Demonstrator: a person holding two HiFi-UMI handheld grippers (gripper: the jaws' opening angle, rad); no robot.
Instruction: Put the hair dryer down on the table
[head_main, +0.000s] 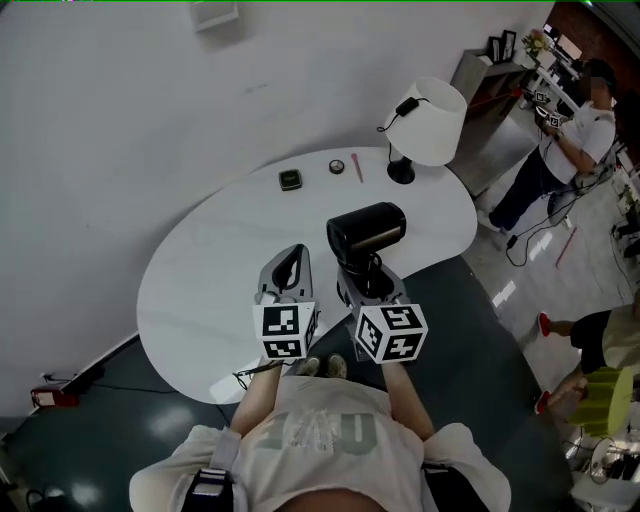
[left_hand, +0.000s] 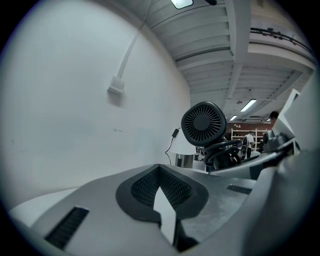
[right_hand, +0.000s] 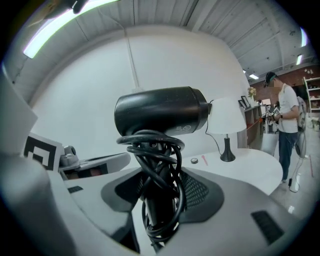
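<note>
over the table's (head_main: 200, 280) near edge, the right gripper (head_main: 362, 285) pinches the hair dryer (head_main: 367, 232) by its cord-wrapped handle. left gripper (head_main: 287, 272) jaws pressed together, empty. bare tabletop lies leftward; lamp (head_main: 430, 122) stands at the far right edge. barrel marking illegible.

A ceiling strip light (right_hand: 60, 25) gives bright, even light. The white table (head_main: 200, 290) carries soft glare and faint shadows. Both gripper views bulge, with black rounded corners; the closest surfaces there look blurred.
</note>
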